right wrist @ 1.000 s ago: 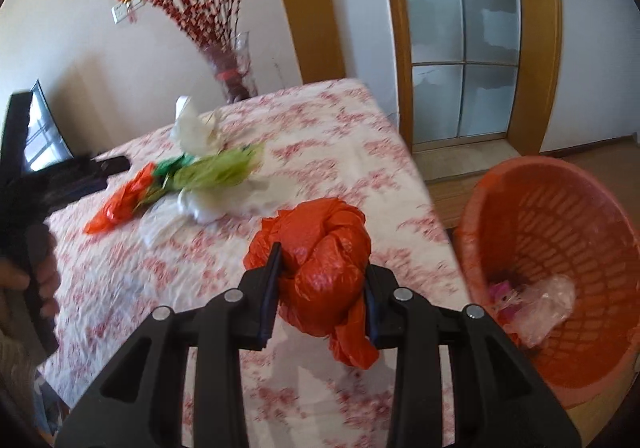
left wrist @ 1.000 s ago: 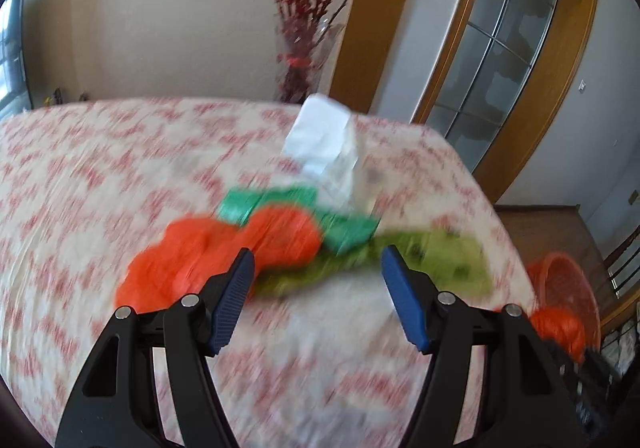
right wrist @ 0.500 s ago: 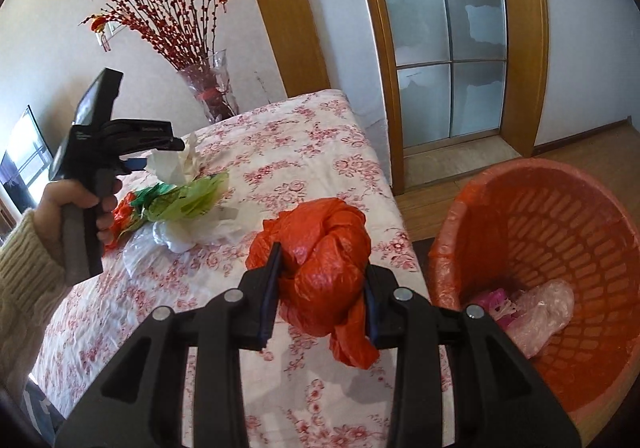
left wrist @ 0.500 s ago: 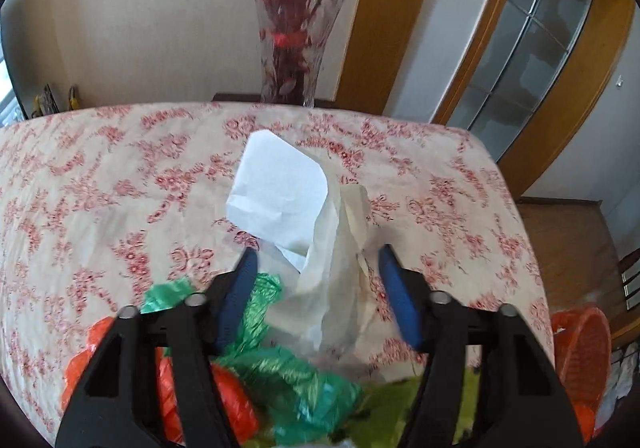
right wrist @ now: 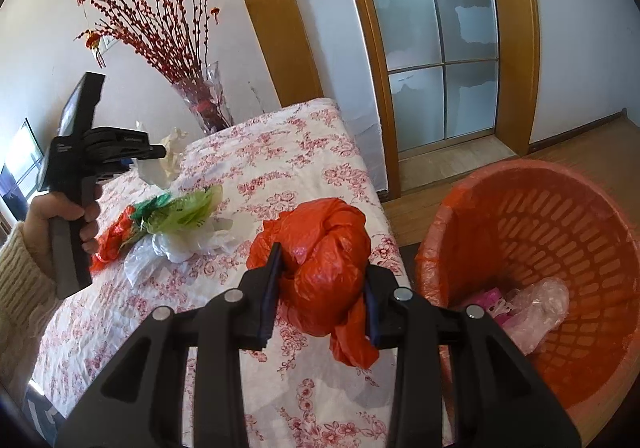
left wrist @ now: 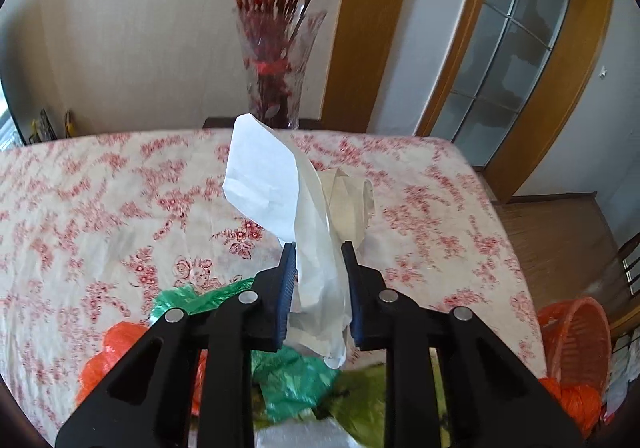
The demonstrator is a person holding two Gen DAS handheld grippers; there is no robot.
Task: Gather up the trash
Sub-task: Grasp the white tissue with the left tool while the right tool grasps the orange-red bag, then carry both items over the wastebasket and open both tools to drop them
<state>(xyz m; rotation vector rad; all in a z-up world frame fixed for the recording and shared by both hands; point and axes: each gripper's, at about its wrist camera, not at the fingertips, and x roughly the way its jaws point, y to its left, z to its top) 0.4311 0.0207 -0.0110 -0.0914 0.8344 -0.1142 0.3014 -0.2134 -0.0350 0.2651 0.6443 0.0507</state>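
My left gripper (left wrist: 318, 252) is shut on a white crumpled bag and paper (left wrist: 280, 188), held above the floral tablecloth (left wrist: 100, 208). Green (left wrist: 296, 376), orange (left wrist: 108, 352) and yellow-green (left wrist: 360, 404) bags lie below it. My right gripper (right wrist: 322, 256) is shut on an orange plastic bag (right wrist: 320, 248) over the table's near right edge, left of the orange trash basket (right wrist: 540, 248). The basket holds clear and pink wrappers (right wrist: 528, 308). The left gripper (right wrist: 148, 152) also shows in the right wrist view, with the white bag (right wrist: 170, 152).
A glass vase of red branches (left wrist: 276, 80) stands at the table's far edge. The bag pile (right wrist: 168, 224) lies mid-table. A wood-framed glass door (right wrist: 436, 48) and wooden floor (right wrist: 560, 144) are beyond the basket. A chair (left wrist: 628, 264) is at the right.
My left gripper moved forward from the coloured bags to the white bag and shut on it, lifting it. My right gripper carried the orange bag nearer the basket.
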